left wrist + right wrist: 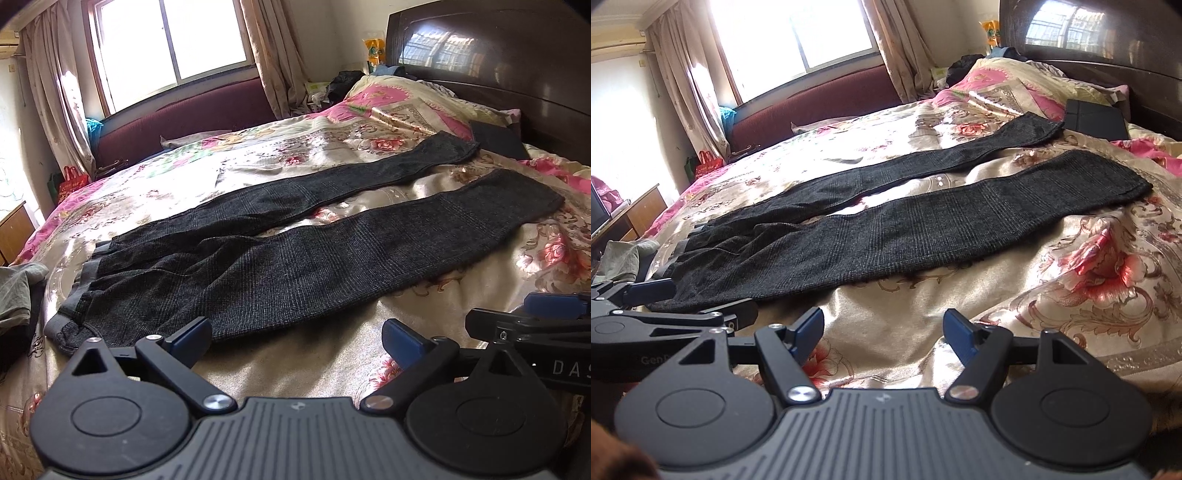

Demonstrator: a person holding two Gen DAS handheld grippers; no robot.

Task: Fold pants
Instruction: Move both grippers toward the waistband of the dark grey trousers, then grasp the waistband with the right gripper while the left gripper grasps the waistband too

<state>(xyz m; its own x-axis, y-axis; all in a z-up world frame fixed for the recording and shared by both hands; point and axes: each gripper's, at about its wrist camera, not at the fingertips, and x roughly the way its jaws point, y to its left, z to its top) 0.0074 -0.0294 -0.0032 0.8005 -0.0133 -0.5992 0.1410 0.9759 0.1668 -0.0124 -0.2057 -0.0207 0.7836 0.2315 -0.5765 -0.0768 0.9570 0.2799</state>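
Dark grey checked pants (295,254) lie spread flat on the floral bedspread (303,369), waistband at the left, both legs running apart to the right toward the headboard. They also show in the right wrist view (886,236). My left gripper (297,336) is open and empty, just in front of the near edge of the pants by the hip. My right gripper (884,332) is open and empty over bare bedspread, short of the near leg. Each gripper shows at the edge of the other's view, the right one (532,317) and the left one (665,306).
A dark wooden headboard (498,55) stands at the right. A black flat object (498,138) lies near the leg ends. A grey garment (18,291) lies at the bed's left edge. A window with curtains (170,40) and a maroon bench (177,122) are beyond the bed.
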